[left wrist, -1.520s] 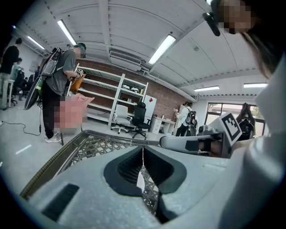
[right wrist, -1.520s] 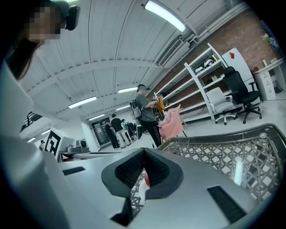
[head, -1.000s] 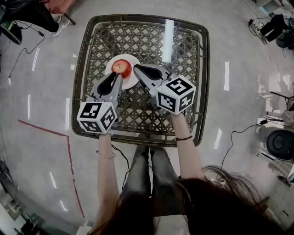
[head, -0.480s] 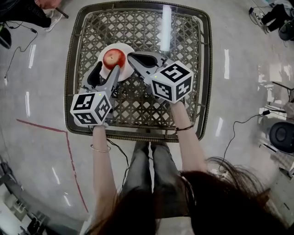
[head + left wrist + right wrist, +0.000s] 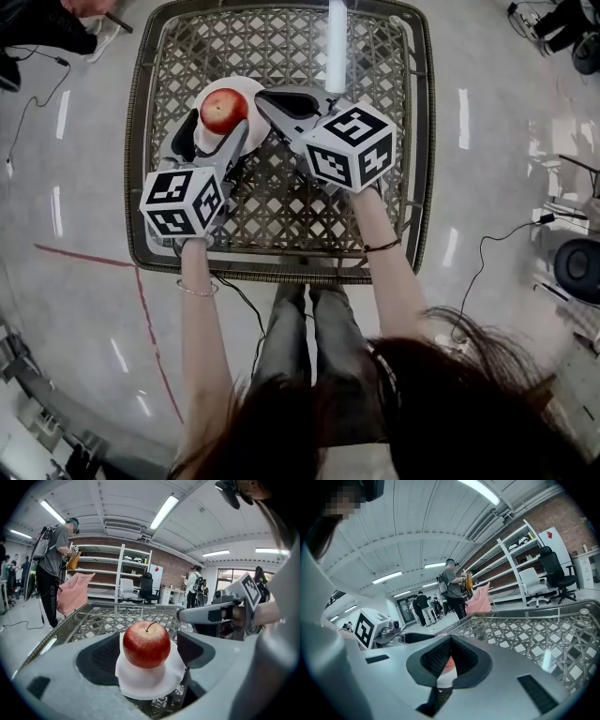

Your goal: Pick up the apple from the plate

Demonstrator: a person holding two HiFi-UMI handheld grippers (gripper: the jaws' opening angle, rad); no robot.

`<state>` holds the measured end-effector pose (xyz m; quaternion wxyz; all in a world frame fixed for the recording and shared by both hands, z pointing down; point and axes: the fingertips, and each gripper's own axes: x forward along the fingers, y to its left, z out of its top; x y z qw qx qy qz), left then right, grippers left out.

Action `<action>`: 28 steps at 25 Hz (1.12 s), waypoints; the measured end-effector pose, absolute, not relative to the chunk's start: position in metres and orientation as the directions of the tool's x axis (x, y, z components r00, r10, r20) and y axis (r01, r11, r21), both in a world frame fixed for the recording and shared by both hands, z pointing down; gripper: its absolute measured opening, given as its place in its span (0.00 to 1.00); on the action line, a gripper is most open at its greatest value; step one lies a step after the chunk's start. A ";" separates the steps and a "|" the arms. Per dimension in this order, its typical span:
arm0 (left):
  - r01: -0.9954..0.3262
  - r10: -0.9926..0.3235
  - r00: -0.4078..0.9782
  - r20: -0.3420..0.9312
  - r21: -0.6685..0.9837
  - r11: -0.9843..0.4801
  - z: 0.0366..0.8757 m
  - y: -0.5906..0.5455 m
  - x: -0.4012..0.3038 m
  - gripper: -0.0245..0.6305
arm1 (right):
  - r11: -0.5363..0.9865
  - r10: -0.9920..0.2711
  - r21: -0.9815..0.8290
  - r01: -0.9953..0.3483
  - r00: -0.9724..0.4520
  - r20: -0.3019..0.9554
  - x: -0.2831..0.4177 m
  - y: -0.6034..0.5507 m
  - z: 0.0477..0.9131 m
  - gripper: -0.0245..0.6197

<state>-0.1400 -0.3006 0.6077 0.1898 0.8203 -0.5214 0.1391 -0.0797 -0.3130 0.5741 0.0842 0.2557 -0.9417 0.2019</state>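
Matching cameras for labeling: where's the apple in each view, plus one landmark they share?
Head view: apple upper left of centre, on the white plate.
Left gripper view: centre, slightly low.
Right gripper view: only a red sliver, low centre, likely the apple.
Shared landmark: lattice tabletop.

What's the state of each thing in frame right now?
apple, upright on the plate, not gripped
plate, flat on the table, carrying the apple
left gripper, jaws opening, apple between them, pads clear of it
right gripper, jaws together, nothing held
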 end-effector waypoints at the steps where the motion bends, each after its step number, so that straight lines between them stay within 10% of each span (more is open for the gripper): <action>1: -0.906 -0.798 0.421 0.430 0.161 -0.391 0.610 -0.302 -0.138 0.61 | 0.790 -0.446 -0.333 -0.515 -0.855 0.265 -0.080 -0.313 0.575 0.05; 28: -0.895 -0.770 0.433 0.468 0.125 -0.427 0.626 -0.322 -0.132 0.64 | 0.762 -0.463 -0.355 -0.542 -0.839 0.285 -0.075 -0.312 0.592 0.05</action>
